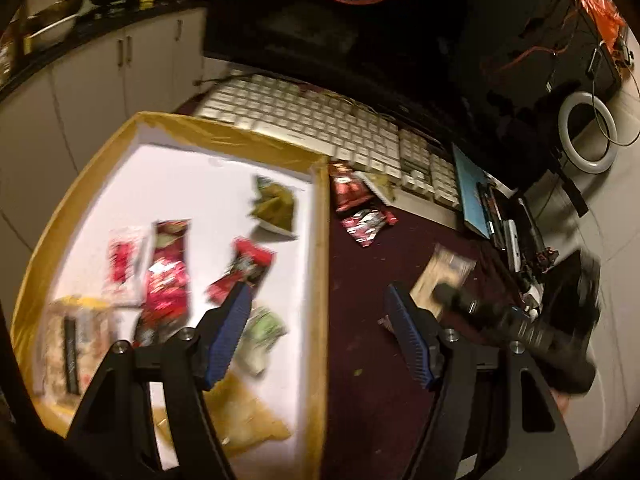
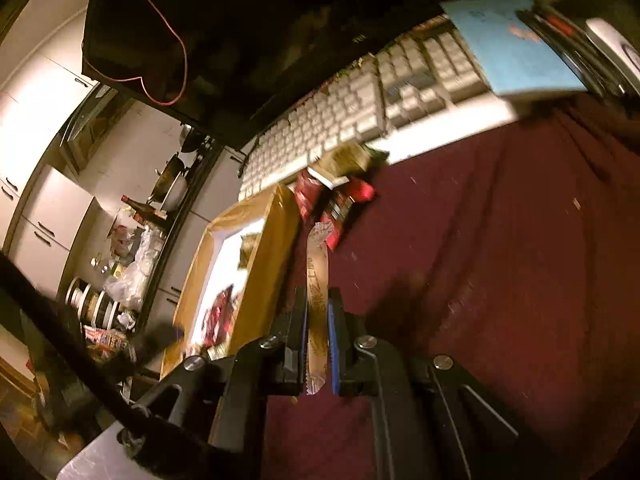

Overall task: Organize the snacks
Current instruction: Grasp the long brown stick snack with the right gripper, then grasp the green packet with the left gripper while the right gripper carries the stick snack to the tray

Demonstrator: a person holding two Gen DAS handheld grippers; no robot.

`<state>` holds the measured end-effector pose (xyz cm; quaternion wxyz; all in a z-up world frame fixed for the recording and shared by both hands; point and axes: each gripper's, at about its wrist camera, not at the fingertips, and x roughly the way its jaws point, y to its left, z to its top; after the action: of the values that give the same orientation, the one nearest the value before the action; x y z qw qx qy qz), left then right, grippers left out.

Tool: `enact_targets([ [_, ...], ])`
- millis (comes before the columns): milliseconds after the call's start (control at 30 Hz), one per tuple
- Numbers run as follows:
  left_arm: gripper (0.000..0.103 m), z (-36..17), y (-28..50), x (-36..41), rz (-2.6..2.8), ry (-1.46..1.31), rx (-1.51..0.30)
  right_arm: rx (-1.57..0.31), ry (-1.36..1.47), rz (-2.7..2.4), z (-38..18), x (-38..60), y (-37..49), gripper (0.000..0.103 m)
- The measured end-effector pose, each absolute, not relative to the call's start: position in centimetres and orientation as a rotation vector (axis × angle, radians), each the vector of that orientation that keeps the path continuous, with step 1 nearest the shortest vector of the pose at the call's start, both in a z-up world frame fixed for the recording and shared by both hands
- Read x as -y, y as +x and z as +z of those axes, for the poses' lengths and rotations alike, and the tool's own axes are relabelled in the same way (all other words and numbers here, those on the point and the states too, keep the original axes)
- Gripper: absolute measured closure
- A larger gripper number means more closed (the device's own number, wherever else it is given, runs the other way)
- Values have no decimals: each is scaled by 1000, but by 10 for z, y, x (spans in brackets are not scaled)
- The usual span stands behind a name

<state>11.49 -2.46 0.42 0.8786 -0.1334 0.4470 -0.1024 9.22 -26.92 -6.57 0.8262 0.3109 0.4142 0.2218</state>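
A yellow-rimmed box (image 1: 320,240) with a white floor holds several snack packets, among them a red packet (image 1: 166,276) and an olive green one (image 1: 276,204). My left gripper (image 1: 316,304) is open and empty, hovering over the box's right wall. Red packets (image 1: 360,212) lie on the maroon cloth beside the box. My right gripper (image 2: 318,308) is shut on a long tan snack packet (image 2: 317,280), held edge-on just right of the box (image 2: 264,280). That packet and gripper also show in the left wrist view (image 1: 436,276). Red packets (image 2: 340,204) lie ahead by the keyboard.
A white keyboard (image 1: 320,128) lies behind the box, under a dark monitor (image 1: 360,20). A blue booklet (image 1: 472,192) and dark clutter sit at the right. A white ring light (image 1: 588,136) stands on the floor. Kitchen cabinets (image 2: 40,208) are at the left.
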Motion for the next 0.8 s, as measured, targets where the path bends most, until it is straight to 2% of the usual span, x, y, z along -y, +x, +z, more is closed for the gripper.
enact_targets([
  [267,33,-6,189,77,-277,-103,-1037,-811,645,450,-71,279,87,97],
  [467,33,-11,229,117,-269,31,-1041,-724,685,420,-72,295,80,97],
  [667,33,-23,275,151,-242,163,-1053,-723,674,386,-73,297,82,97],
  [767,40,-37,292,171,-239,266,-1084,-724,663,386,-73,296,82,97],
  [800,46,-42,295,177,-235,302,-1092,-724,659,382,-73,296,82,97],
])
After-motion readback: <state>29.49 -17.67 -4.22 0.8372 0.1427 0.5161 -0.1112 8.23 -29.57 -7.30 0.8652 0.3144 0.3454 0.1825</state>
